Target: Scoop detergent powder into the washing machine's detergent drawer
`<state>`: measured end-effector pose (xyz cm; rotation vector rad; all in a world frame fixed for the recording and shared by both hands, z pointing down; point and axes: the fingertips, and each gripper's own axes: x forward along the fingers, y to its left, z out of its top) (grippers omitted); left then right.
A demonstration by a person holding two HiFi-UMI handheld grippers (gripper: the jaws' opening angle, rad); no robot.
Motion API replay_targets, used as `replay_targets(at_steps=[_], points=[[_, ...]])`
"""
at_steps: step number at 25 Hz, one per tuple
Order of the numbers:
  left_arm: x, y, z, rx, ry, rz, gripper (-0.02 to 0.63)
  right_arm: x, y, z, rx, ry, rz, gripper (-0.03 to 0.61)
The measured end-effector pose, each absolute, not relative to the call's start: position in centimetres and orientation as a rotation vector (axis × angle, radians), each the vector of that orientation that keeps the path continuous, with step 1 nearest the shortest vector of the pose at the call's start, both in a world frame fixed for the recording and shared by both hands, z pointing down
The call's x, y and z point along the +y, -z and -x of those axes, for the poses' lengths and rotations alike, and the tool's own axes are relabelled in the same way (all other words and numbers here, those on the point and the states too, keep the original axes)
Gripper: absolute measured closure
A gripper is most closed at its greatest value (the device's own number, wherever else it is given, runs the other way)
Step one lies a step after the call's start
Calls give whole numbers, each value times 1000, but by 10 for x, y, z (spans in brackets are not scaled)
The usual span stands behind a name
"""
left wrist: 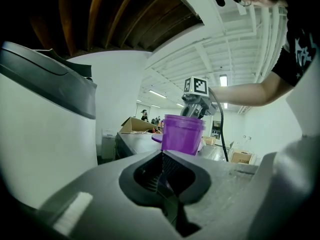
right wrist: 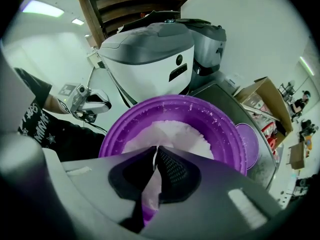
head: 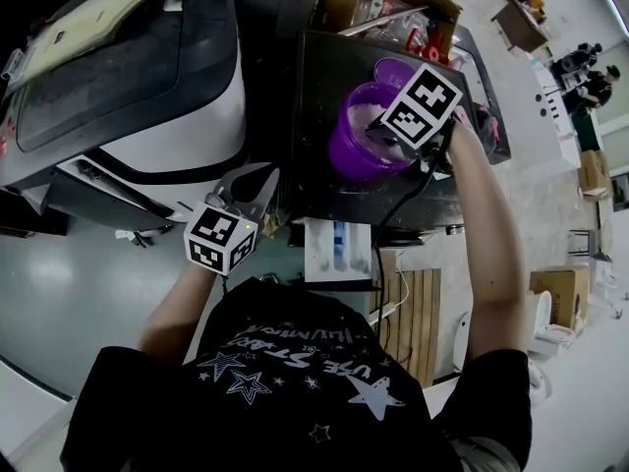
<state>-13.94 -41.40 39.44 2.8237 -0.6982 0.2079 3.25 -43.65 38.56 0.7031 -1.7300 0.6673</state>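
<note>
Head view: overhead, steeply down. L gripper view: low, level, tub point(left wrist: 182, 133) well off. R gripper view: close above tub. All 3 share tub.

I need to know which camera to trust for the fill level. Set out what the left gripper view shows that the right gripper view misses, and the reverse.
Left gripper view only: the tub side-on, contents hidden; the right gripper reaching down into it; the left gripper close up, jaws shut and empty.
Right gripper view only: white powder in the tub, the lid beside it, its own jaws shut on a thin pale strip, likely the scoop.
Both: tub, washer, box.
</note>
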Motion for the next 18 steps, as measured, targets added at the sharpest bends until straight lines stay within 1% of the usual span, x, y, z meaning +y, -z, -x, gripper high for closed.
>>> replay_targets(at_steps=[18], points=[[-414, -387, 138, -725, -205, -2842, 612, -438, -370, -26, -1829, -840, -775, 543]])
